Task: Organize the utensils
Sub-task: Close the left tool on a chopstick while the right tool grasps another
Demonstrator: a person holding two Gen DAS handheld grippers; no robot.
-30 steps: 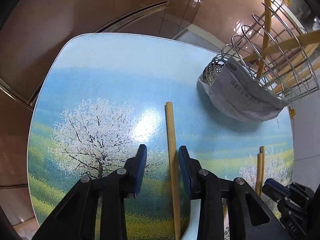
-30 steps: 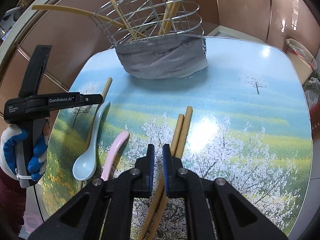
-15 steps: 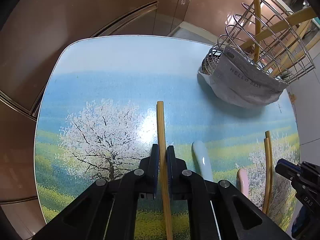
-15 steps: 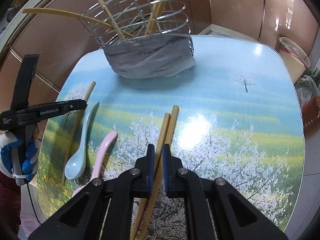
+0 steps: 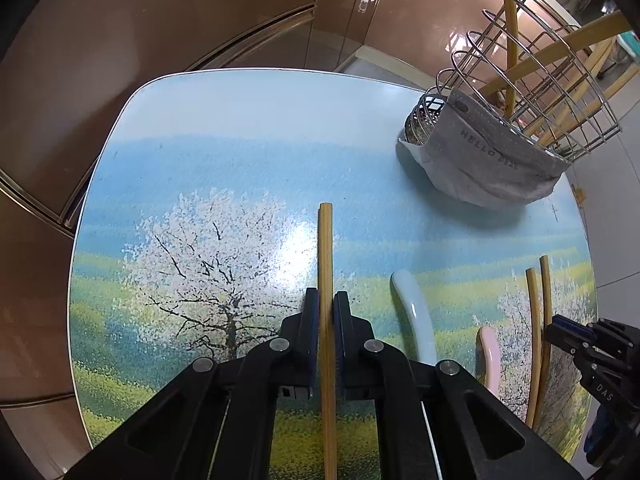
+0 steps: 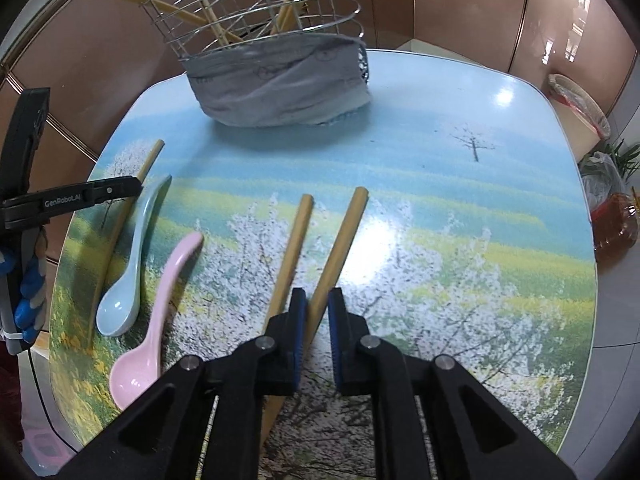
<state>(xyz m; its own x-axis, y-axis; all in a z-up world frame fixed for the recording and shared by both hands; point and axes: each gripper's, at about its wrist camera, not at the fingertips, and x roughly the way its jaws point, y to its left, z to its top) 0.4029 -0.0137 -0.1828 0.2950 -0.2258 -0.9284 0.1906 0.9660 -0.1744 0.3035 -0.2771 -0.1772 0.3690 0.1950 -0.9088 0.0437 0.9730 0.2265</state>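
Note:
My left gripper [image 5: 326, 304] is shut on a single bamboo chopstick [image 5: 325, 248] that points forward over the painted table [image 5: 224, 168]. My right gripper [image 6: 318, 308] is shut on one chopstick [image 6: 340, 236] of a pair, and the other chopstick [image 6: 294, 240] lies just left of its jaws. A light blue spoon [image 6: 128, 276] and a pink spoon [image 6: 156, 312] lie on the table's left side. The wire utensil basket [image 6: 256, 4] wrapped with a grey cloth [image 6: 276, 84] stands at the far edge and holds several chopsticks.
The left gripper shows at the left edge of the right wrist view [image 6: 72, 200]. A bin with a red bag [image 6: 576, 104] and bags on the floor [image 6: 612, 208] stand to the right of the table. Brown wall panels lie beyond the far edge.
My left gripper closed on the single chopstick and lifted back. My right gripper took one chopstick of the pair, which now splays apart from the other.

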